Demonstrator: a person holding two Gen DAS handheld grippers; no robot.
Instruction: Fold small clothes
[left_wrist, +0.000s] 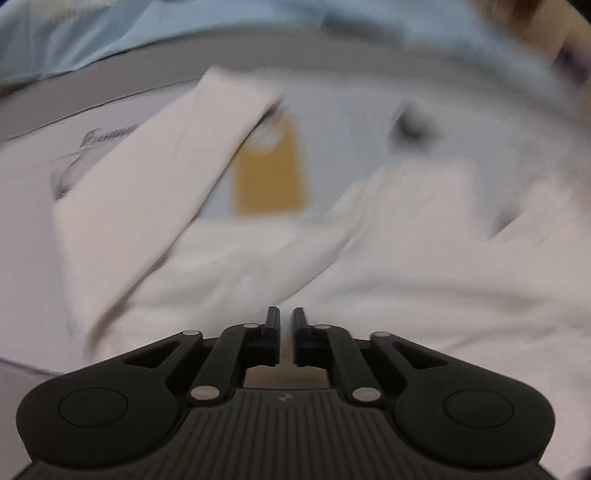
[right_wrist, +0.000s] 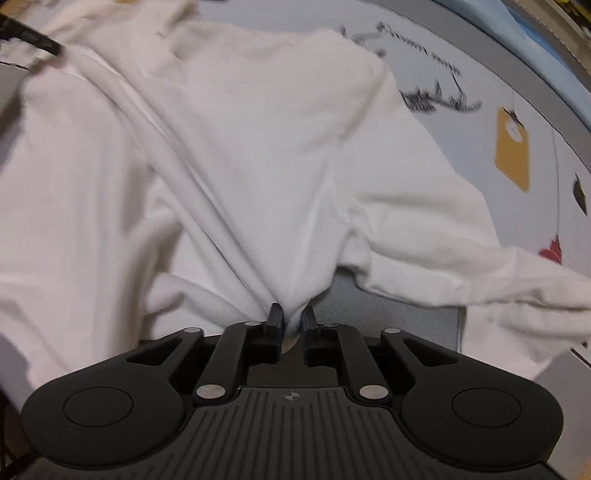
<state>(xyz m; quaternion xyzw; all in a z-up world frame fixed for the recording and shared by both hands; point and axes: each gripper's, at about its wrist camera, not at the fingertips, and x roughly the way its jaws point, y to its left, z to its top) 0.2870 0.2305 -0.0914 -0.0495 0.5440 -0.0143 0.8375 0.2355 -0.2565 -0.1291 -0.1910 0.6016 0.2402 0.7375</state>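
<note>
A white long-sleeved garment (right_wrist: 240, 147) lies spread on a pale printed sheet. My right gripper (right_wrist: 293, 314) is shut on a bunch of its fabric, which rises in taut folds away from the fingers. One sleeve (right_wrist: 498, 273) trails off to the right. In the blurred left wrist view the same garment (left_wrist: 332, 266) fills the middle, with a sleeve (left_wrist: 140, 184) lying slanted at the left. My left gripper (left_wrist: 286, 314) hovers over the cloth. Its fingers stand a narrow gap apart and I see no fabric pinched between them.
The pale sheet (right_wrist: 535, 92) has a yellow tag print (right_wrist: 511, 147), black script and small red and black marks. Grey surface (right_wrist: 388, 314) shows under the lifted cloth. A light blue cloth (left_wrist: 110, 29) lies along the far edge. A black bar-like part (right_wrist: 33, 37) pokes in at top left.
</note>
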